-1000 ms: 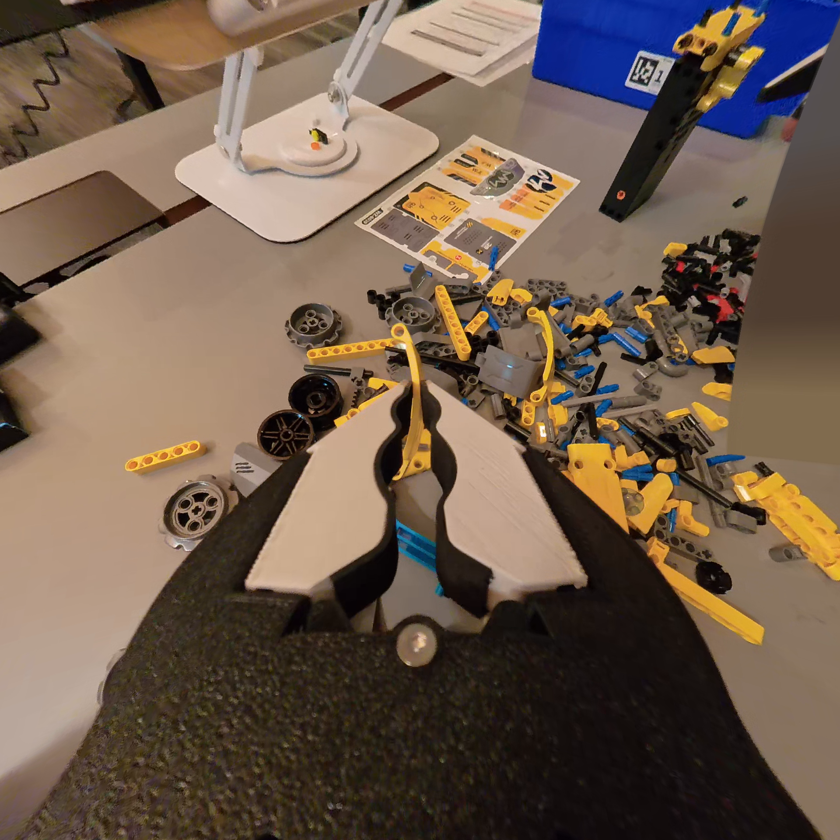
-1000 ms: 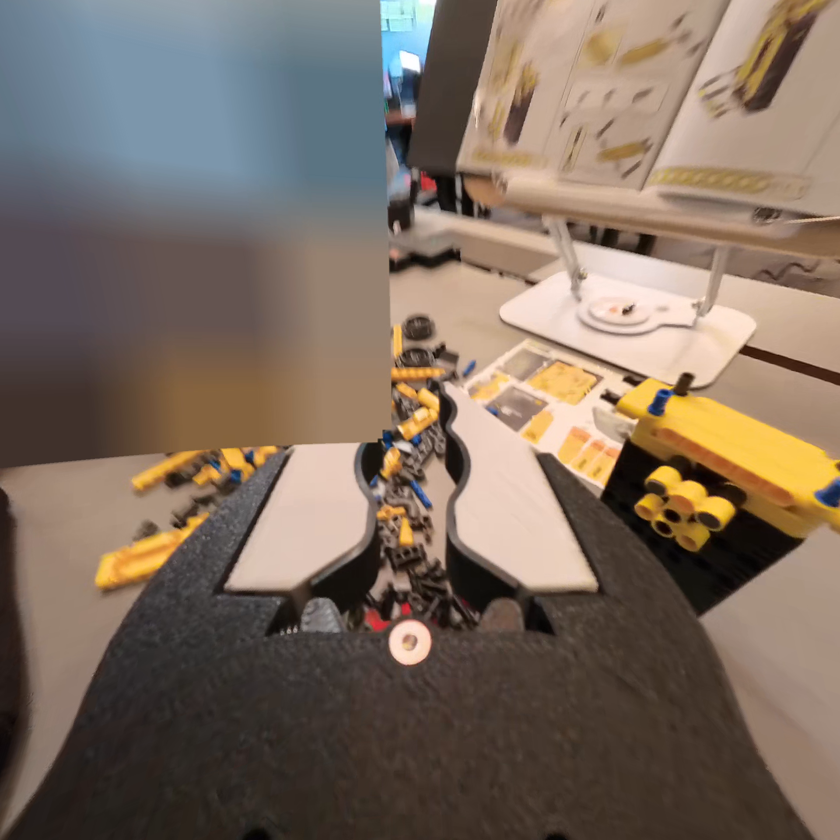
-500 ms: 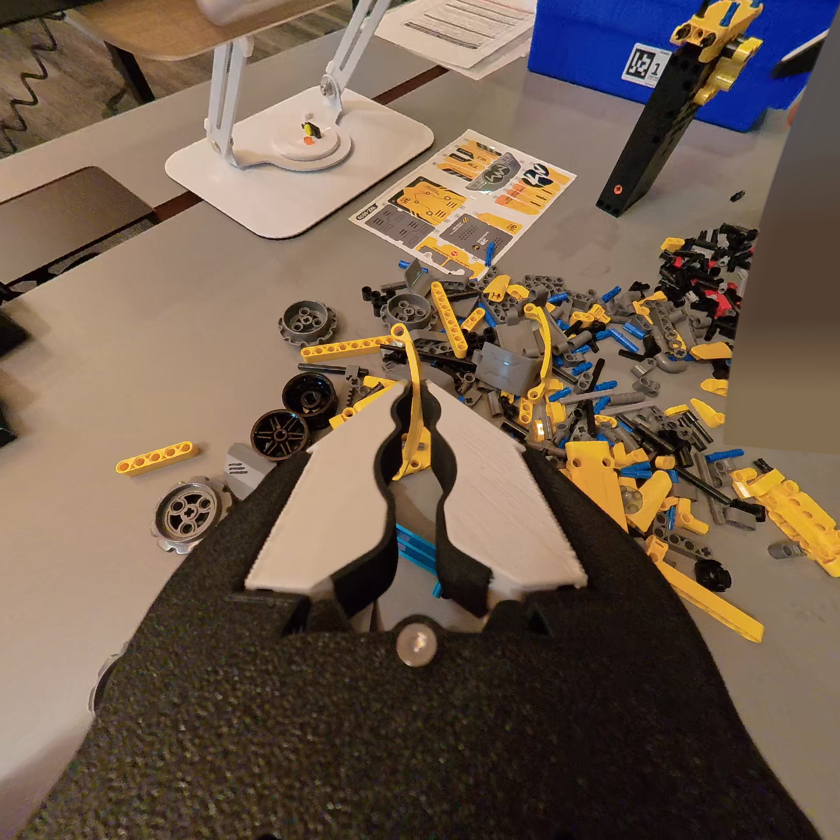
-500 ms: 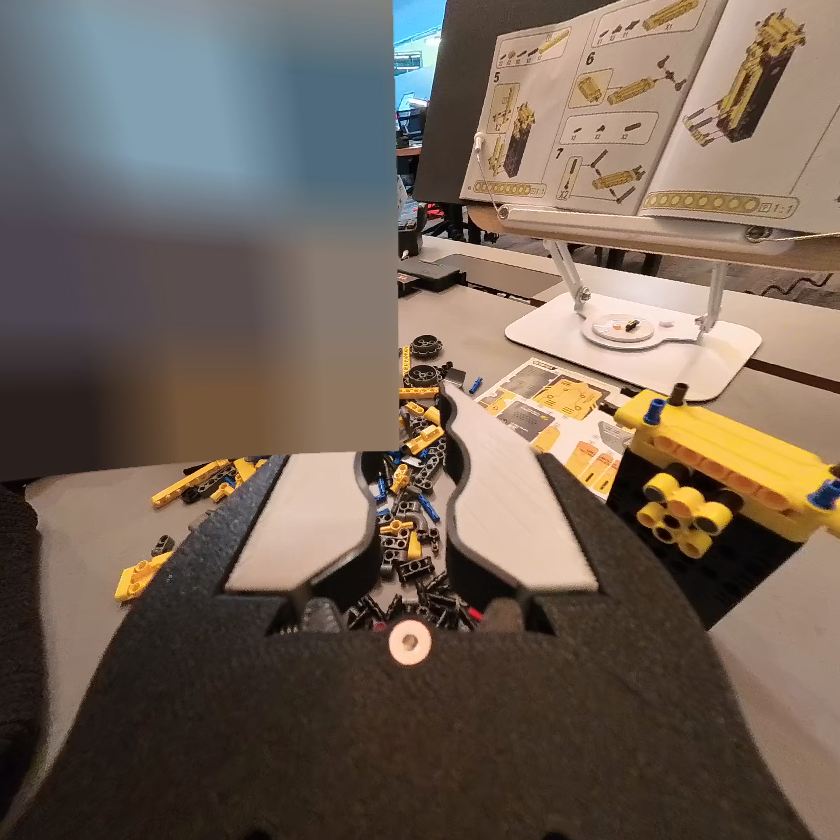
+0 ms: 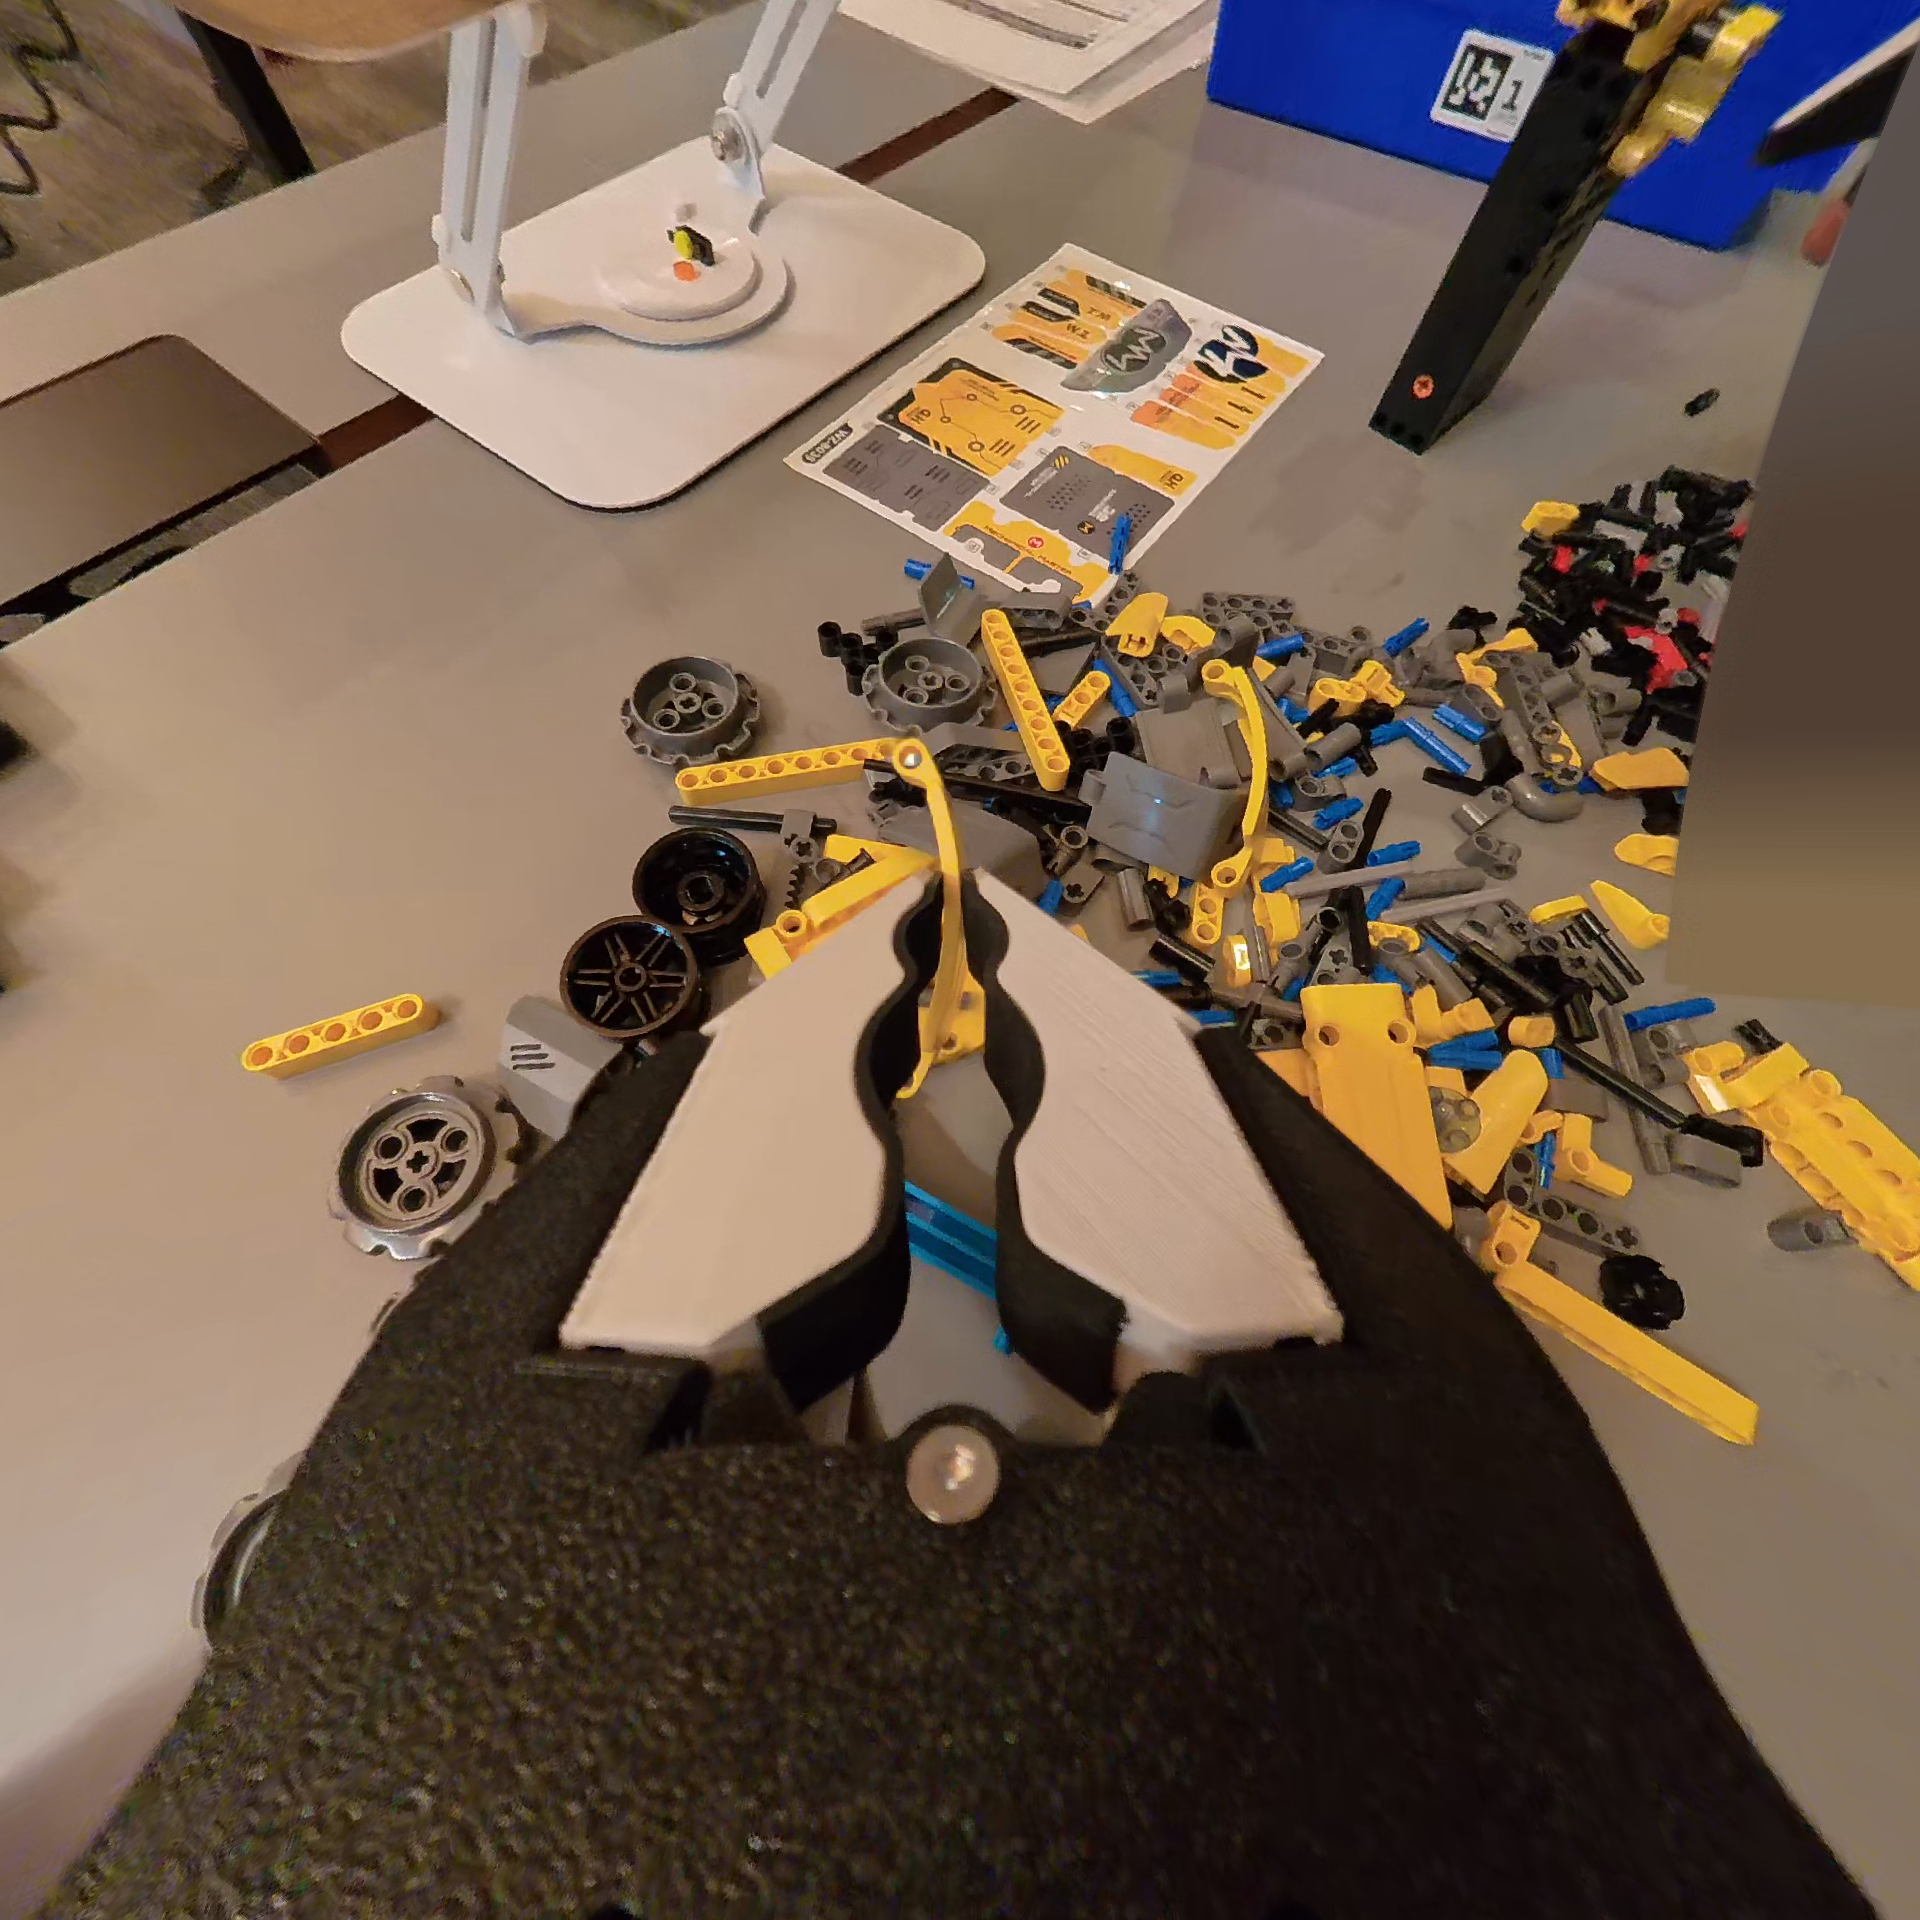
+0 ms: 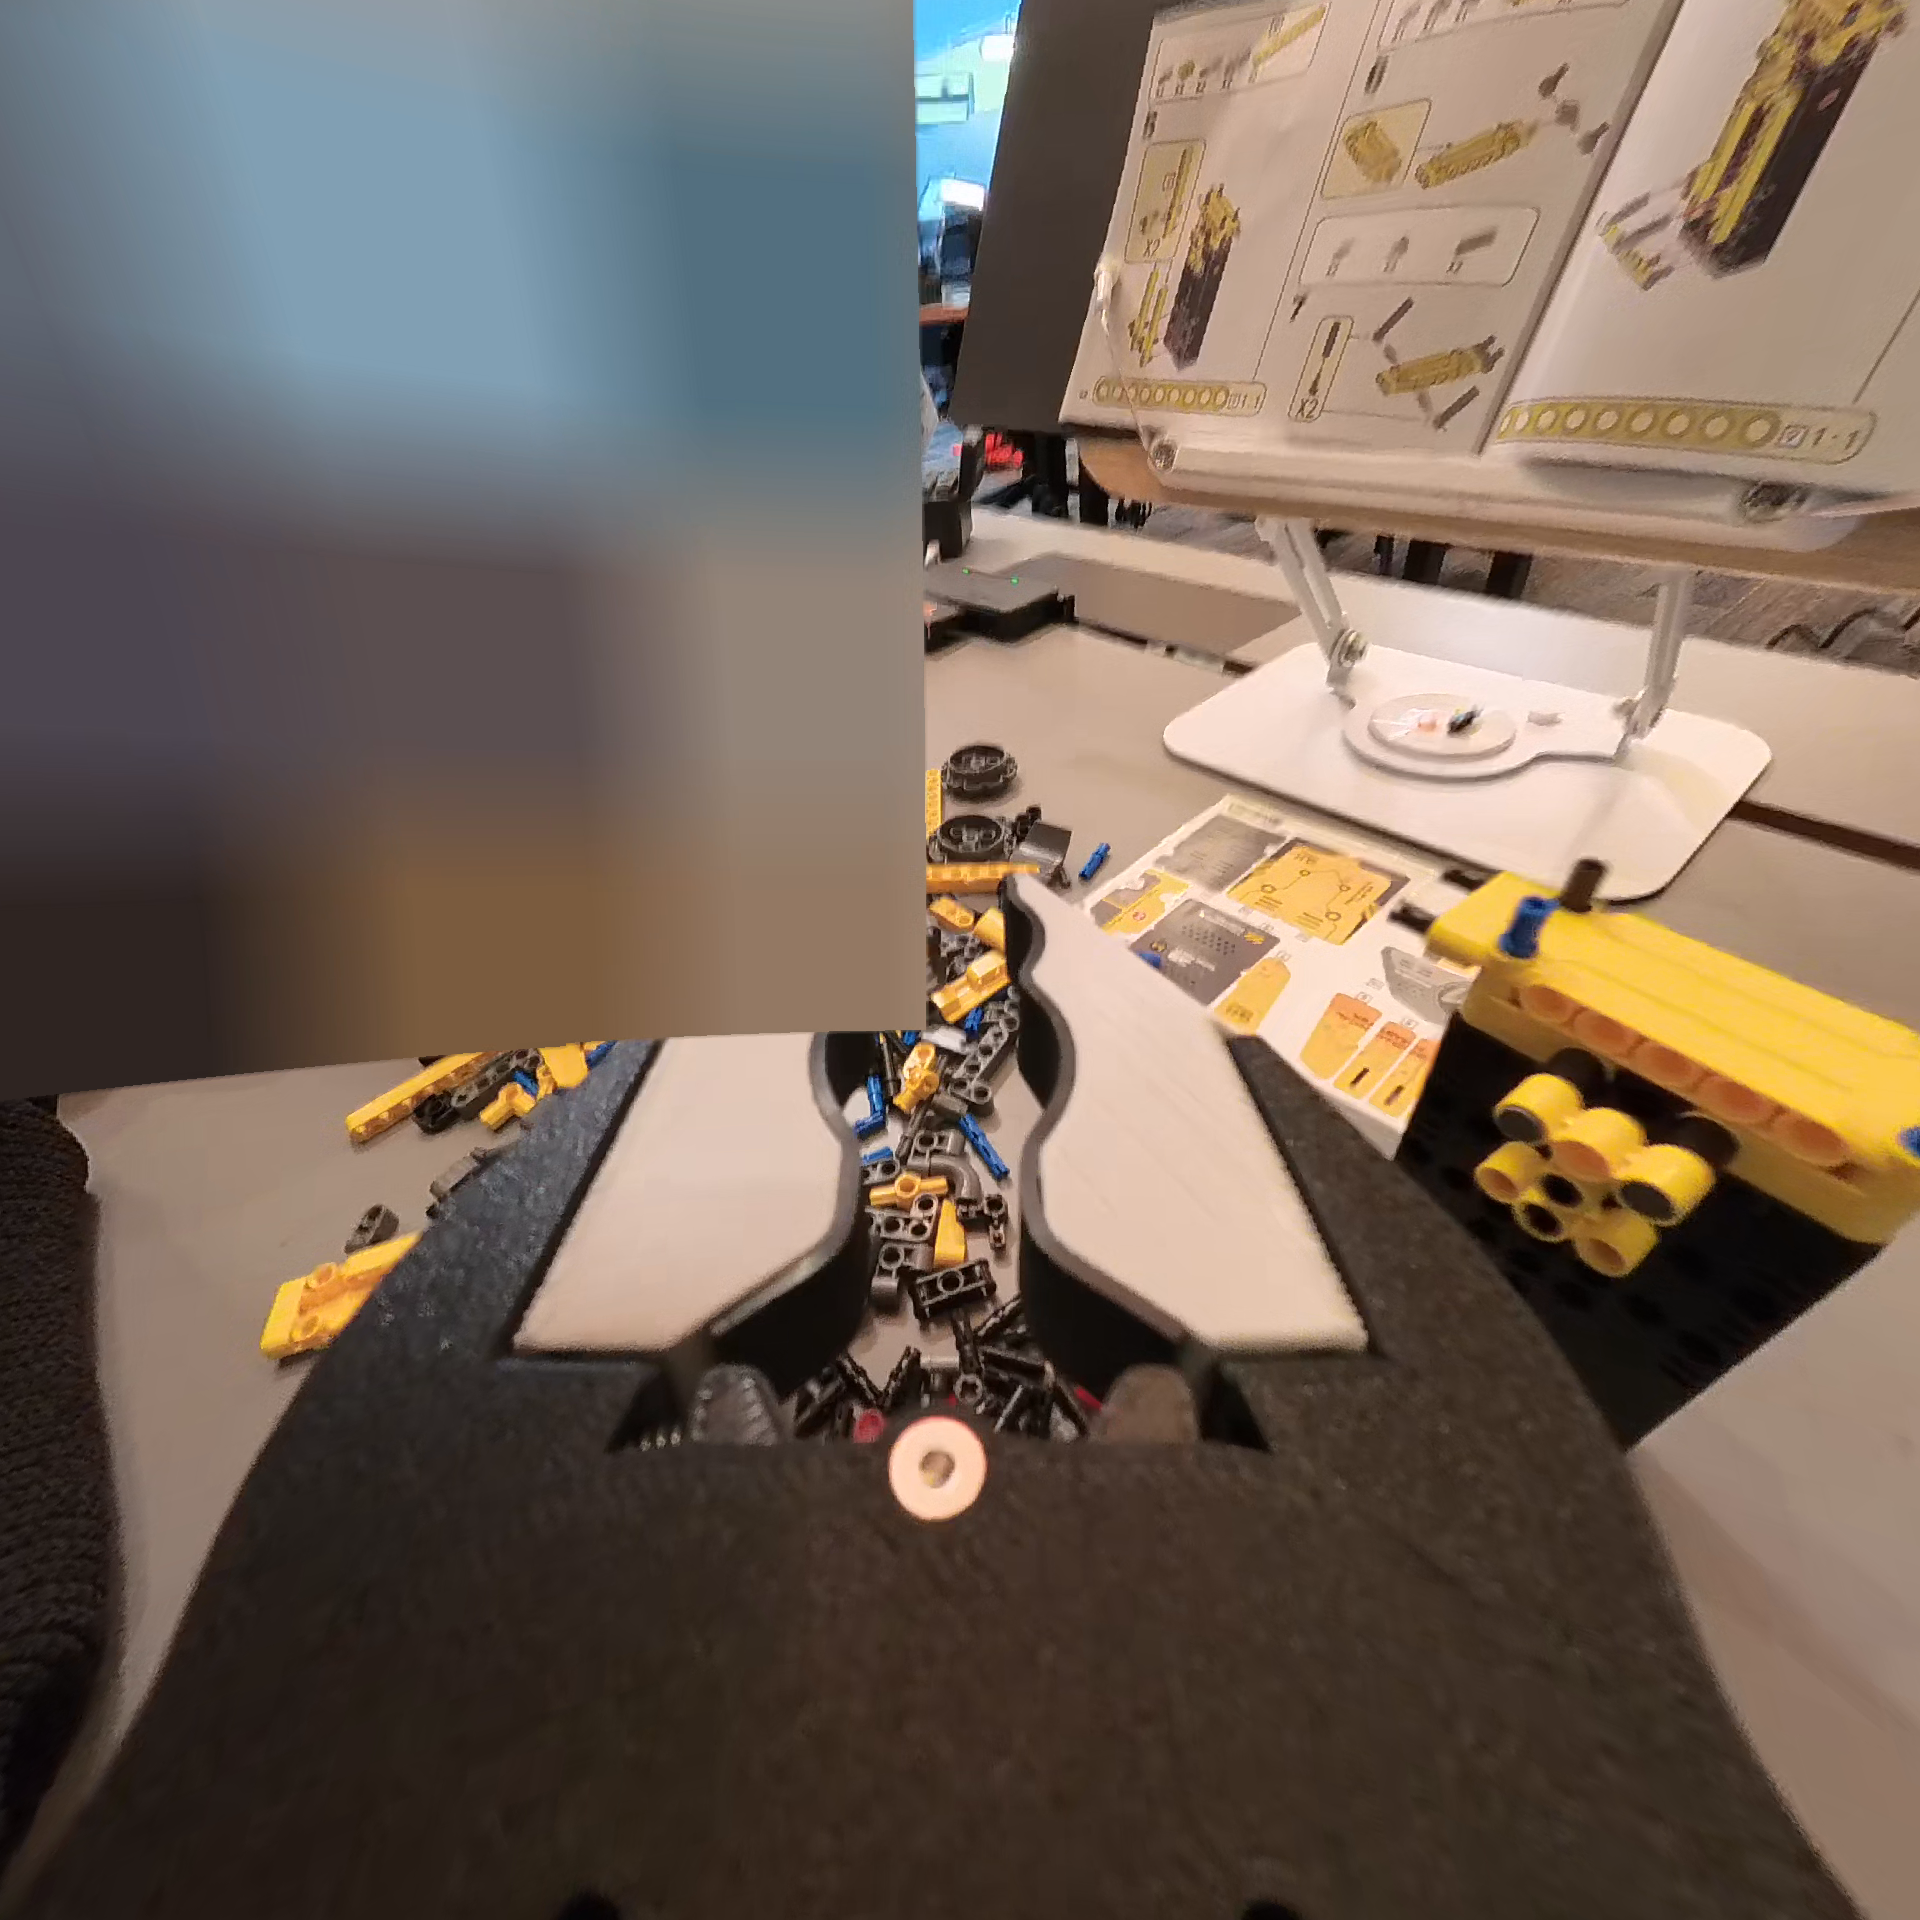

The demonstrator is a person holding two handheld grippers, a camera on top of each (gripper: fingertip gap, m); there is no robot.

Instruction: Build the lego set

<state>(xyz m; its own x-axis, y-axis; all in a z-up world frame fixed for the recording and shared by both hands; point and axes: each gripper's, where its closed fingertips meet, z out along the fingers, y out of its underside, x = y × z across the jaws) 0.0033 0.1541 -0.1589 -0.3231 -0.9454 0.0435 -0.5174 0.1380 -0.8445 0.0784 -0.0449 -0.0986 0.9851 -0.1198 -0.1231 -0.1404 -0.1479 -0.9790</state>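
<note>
Left gripper (image 5: pixel 951 883) unmoved, curved yellow piece (image 5: pixel 943 894) pointing forward

Table (image 5: pixel 312 675): grey, bearing everything below.
Loose bricks (image 5: pixel 1299 883): yellow, black, grey, blue — spread in a wide heap.
Wheels (image 5: pixel 665 935): black pair beside the heap; grey hubs (image 5: pixel 416 1164) nearby.
Sticker sheet (image 5: pixel 1060 426): flat, just beyond the heap.
Book stand (image 6: pixel 1455 758): white base, open instruction booklet (image 6: pixel 1455 229) above.
Blue bin (image 5: pixel 1351 62): far edge — behind the black-and-yellow built column (image 5: pixel 1507 239).
</note>
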